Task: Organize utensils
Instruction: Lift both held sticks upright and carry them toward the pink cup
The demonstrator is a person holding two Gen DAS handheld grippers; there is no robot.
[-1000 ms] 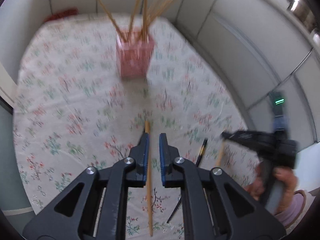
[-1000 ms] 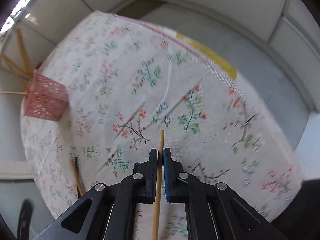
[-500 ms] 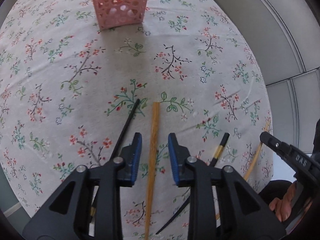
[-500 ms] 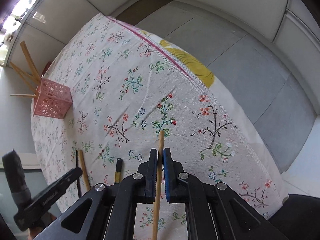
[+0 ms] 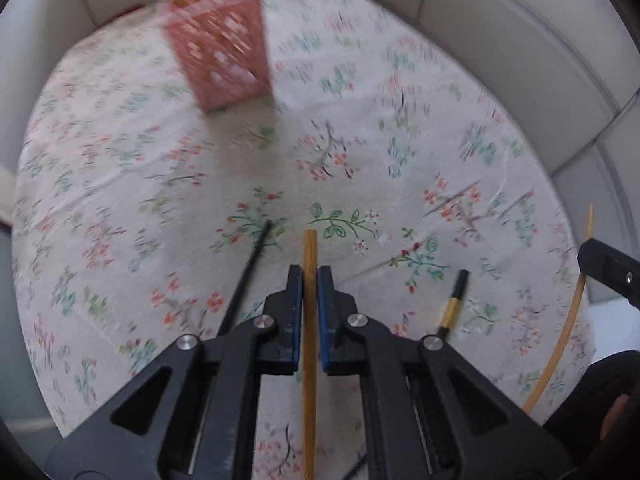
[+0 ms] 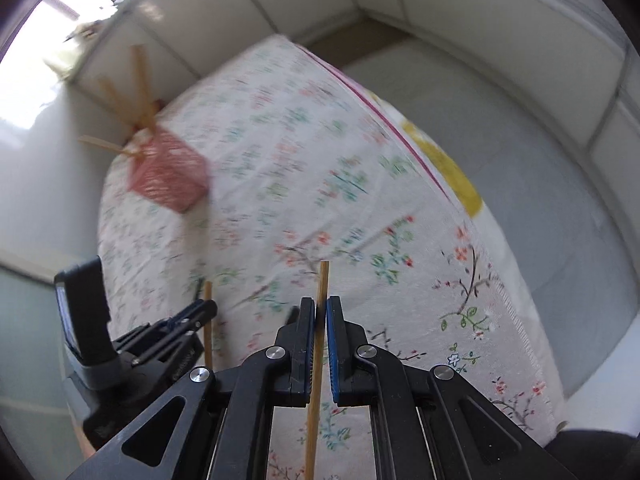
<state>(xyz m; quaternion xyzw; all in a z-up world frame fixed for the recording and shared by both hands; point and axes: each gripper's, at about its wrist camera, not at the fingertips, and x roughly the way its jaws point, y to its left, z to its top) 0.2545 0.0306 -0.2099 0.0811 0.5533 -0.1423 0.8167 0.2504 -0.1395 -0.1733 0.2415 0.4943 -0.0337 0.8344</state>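
with the left hand-held gripper [image 5: 310,280] clamped on a thick brown bamboo chopstick [image 5: 309,344] and the right hand-held gripper [image 6: 320,316] pinching a thin pale one [image 6: 319,364], carry each upright over the counter [image 5: 360,168] into the pink perforated holder [image 5: 222,62].

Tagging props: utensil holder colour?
Pink, with lattice cut-outs: holder. Left wrist view shows it best.

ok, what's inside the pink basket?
Wooden chopsticks stand in the pink basket, tops fanning out above the rim. The blur hides the count, and the lattice walls hide the lower ends and anything else inside.
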